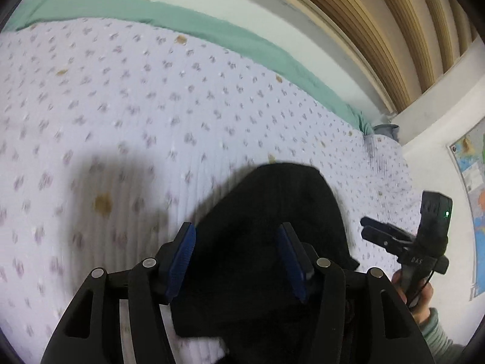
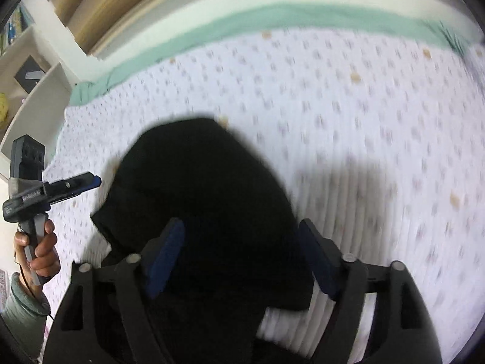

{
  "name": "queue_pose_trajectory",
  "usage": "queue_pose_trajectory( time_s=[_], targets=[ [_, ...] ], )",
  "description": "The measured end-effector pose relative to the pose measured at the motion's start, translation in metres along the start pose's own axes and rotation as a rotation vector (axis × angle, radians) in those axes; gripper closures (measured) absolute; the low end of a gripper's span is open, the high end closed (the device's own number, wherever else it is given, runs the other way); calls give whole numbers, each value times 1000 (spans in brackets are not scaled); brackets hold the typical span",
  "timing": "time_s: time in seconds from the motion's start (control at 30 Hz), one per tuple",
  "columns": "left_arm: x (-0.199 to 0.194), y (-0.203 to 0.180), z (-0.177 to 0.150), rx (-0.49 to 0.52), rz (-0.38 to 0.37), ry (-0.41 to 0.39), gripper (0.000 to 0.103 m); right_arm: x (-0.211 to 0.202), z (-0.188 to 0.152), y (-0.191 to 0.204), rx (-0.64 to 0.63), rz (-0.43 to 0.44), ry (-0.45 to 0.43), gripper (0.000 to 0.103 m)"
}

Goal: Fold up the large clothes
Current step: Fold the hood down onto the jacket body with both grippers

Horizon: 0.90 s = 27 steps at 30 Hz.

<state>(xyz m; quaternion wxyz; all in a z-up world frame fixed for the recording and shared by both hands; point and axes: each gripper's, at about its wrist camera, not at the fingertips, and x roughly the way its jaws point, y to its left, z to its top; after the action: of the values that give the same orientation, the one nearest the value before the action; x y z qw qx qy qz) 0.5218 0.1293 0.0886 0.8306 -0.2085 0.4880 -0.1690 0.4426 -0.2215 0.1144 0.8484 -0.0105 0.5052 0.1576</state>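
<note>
Left wrist view: black garment (image 1: 272, 212) is left flat on the bed (image 1: 121, 106) for folding, both tongs, left (image 1: 239, 261) and right (image 2: 242, 261), spread wide above it, nothing gripped.

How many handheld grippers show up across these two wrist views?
2. The left gripper fills the bottom of its own view, over the black garment; the right gripper likewise. Each also appears at the other view's edge.

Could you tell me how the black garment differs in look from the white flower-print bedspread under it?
The black garment is plain and dark; the white flower-print bedspread is pale, with small purple sprigs and tan spots. The garment lies as a compact rounded heap, while the bedspread is spread flat and far wider. Both are soft fabric on the bed.
</note>
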Motion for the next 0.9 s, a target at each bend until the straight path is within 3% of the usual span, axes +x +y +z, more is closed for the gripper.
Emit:
queue_pose_trajectory(
  time_s=[0.07,0.2,0.3,0.4,0.5,0.53,0.57,0.63,0.77,0.9],
  targets=[
    [18,5,16,-17,-56,44,37,11,14,-1,-18,38,27,22],
    [63,19,36,-52,-139,223,37,48,31,-14,-10,122,135,22],
    [84,21,32,-59,-202,297,37,78,40,-10,-4,157,193,22],
    [99,14,24,-33,-134,307,37,119,34,-14,54,211,290,21],
    [93,2,17,-6,-100,276,39,125,27,4,10,194,278,21],
    [86,-5,13,30,-93,263,53,121,26,11,-17,200,262,39],
    [76,-13,8,84,-81,250,74,106,22,21,-65,212,230,64],
    [49,-26,-2,143,-115,225,82,72,15,42,-155,178,151,78],
    [-33,-69,-34,272,-201,114,82,-12,-12,82,-268,176,8,80],
    [-93,-97,-81,343,-230,75,82,-82,-55,110,-332,159,-57,80]
  ],
)
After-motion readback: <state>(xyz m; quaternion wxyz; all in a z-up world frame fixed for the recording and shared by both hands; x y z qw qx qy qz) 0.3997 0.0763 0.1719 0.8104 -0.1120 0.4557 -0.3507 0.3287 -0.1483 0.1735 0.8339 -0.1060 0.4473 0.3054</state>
